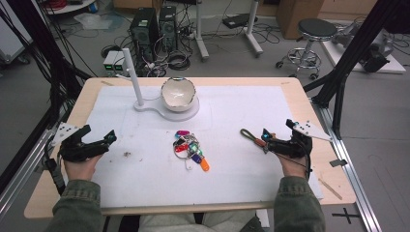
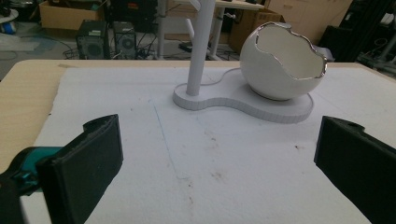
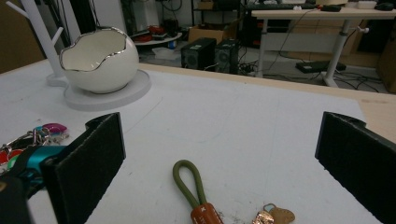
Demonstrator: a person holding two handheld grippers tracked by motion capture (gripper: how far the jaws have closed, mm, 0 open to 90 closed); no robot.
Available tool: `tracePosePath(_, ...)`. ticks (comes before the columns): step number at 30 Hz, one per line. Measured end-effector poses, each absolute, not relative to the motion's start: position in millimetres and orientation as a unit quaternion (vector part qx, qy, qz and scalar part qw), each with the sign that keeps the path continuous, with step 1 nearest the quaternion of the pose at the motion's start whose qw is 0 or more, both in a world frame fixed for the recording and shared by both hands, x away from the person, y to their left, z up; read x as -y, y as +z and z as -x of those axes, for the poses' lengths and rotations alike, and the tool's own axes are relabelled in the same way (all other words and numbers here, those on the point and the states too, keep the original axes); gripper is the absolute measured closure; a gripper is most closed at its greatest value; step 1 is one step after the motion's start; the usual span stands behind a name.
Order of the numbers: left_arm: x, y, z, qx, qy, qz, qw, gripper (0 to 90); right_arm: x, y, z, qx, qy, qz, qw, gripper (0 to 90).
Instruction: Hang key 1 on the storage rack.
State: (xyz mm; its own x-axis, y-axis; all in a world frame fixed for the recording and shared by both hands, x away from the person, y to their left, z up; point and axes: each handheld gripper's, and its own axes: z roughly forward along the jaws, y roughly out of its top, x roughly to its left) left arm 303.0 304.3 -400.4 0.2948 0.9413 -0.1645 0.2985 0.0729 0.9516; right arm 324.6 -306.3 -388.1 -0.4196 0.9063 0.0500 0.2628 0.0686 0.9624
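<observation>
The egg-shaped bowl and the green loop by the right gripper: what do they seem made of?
The bowl looks like glazed white ceramic, going by its glossy shell and shiny silver jagged rim. The green loop looks like matte cord or rubber, with what looks like an orange leather tab.

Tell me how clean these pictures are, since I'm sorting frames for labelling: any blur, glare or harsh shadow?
High view: even, soft light, no hard shadows, slightly coarse; the bunch of coloured key tags is small but readable. Left gripper view: the white eggshell-shaped bowl is sharp, its silver rim glinting mildly. Right gripper view: the olive cord loop is clear; the near black jaws look soft.
</observation>
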Motion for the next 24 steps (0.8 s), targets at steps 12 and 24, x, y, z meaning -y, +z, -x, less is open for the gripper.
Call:
tracePosePath(12,-302.2,-401.0,-303.7,-0.507,0.302,-0.613,0.525,1.7,310.3,-387.6,-323.1,-0.661,0.519,-0.448,0.304,0.7)
tracePosePath(24,-300.8,-401.8,-303.4,-0.505,0.298,-0.617,0.524,1.7,309.1,-387.5,-326.3,-0.669,0.509,-0.453,0.296,0.7)
